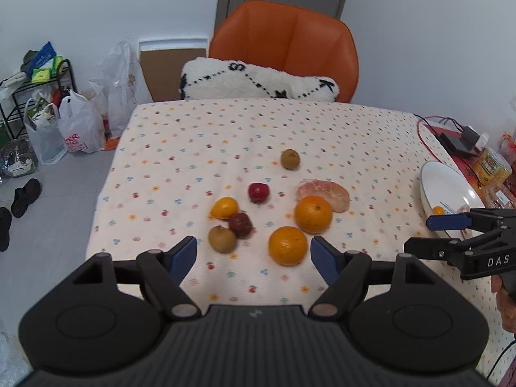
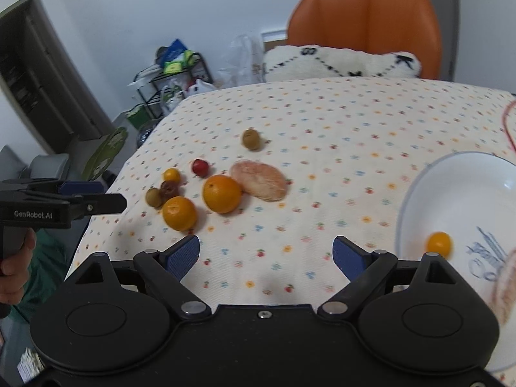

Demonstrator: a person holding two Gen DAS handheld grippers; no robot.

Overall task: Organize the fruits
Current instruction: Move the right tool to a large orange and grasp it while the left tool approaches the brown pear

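Fruit lies on a flower-print tablecloth (image 1: 193, 135): two oranges (image 1: 287, 245) (image 1: 313, 214), a peeled citrus half (image 1: 325, 192), a small red fruit (image 1: 258, 192), a small yellow-orange fruit (image 1: 224, 207), a dark red wrinkled fruit (image 1: 240, 224) and two brown-green fruits (image 1: 222, 239) (image 1: 290, 159). My left gripper (image 1: 254, 256) is open, just short of the near orange, holding nothing. My right gripper (image 2: 266, 254) is open over bare cloth, left of the white plate (image 2: 458, 193), where a small yellow fruit (image 2: 439, 242) and a peeled piece (image 2: 506, 287) lie.
An orange chair (image 1: 283, 42) with a white fluffy cushion (image 1: 258, 80) stands at the table's far edge. Bags (image 1: 77, 125), a black rack (image 1: 35, 96) and shoes (image 1: 25, 196) sit on the floor to the left. Cables and boxes (image 1: 461, 138) crowd the right side.
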